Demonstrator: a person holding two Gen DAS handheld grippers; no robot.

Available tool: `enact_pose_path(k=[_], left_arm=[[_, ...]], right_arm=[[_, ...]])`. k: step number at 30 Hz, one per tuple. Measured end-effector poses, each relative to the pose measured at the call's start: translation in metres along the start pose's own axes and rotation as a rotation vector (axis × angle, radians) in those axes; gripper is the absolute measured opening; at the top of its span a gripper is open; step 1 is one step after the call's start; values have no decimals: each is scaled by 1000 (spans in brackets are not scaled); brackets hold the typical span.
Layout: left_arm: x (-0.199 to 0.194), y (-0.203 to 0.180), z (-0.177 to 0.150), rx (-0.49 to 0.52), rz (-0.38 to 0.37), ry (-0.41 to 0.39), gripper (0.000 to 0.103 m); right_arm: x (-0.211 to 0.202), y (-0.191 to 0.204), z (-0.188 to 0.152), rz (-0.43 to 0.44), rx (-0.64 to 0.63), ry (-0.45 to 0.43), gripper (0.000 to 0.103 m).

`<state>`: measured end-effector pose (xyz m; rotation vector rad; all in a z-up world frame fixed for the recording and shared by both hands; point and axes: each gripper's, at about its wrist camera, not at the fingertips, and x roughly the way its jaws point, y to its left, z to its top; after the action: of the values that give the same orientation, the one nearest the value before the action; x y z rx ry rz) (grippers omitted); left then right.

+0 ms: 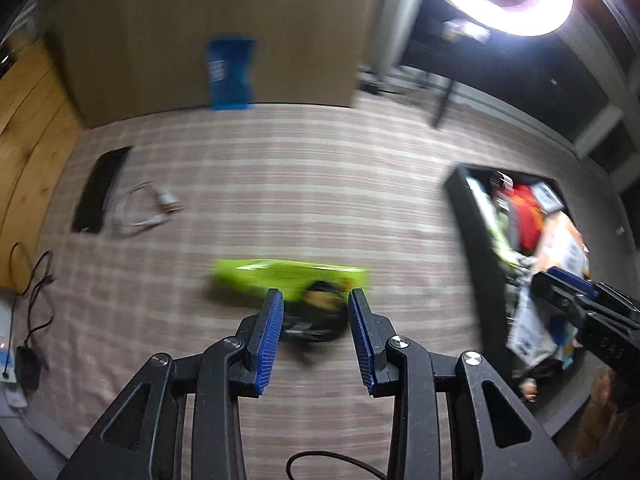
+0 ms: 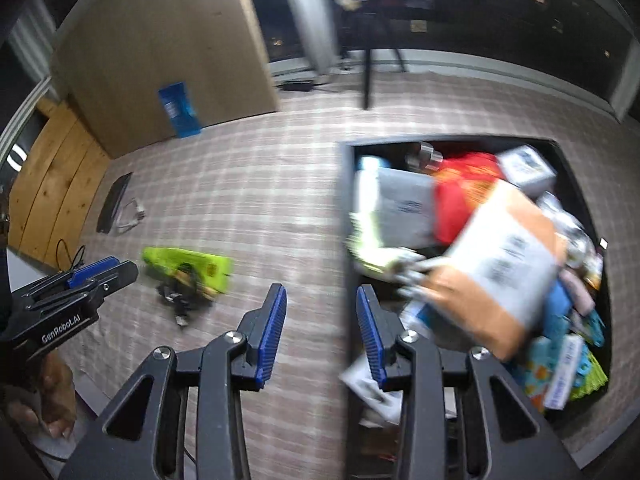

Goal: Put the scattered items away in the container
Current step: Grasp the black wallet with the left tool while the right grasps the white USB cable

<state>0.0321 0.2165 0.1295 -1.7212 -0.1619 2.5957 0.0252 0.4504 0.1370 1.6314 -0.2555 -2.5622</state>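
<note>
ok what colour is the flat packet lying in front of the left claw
Bright lime green packet, with a dark tangled item lying against it. It shows best in the left wrist view.

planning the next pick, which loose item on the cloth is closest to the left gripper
The lime-green packet, just ahead of the open left gripper; the black slab and white cable lie farther left.

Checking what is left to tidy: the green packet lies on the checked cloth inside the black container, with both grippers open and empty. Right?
Not quite. The green packet lies on the checked cloth outside the black container, to its left, as the right wrist view shows. The left gripper and right gripper are indeed open and empty.
</note>
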Motion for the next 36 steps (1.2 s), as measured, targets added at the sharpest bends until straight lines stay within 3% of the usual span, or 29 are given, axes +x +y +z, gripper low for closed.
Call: enact_pose_path(k=[6, 15, 18, 22, 26, 30, 36], left_arm=[[6, 83, 11, -112, 49, 5, 32], [25, 177, 37, -207, 122, 5, 32], [36, 206, 50, -208, 145, 18, 42], [57, 242, 70, -224, 170, 41, 43], [79, 264, 87, -234, 158, 75, 45], [105, 274, 100, -207, 168, 109, 58], [136, 284, 112, -200, 176, 156, 63]], right_arm=[[27, 62, 21, 28, -61, 9, 36], [65, 141, 63, 57, -158, 27, 36], [80, 169, 77, 89, -177, 41, 37], [110, 216, 90, 117, -262, 85, 37], [146, 260, 99, 143, -344, 139, 37], [187, 299, 109, 148, -412, 198, 37], [239, 334, 112, 131, -480, 272, 37]])
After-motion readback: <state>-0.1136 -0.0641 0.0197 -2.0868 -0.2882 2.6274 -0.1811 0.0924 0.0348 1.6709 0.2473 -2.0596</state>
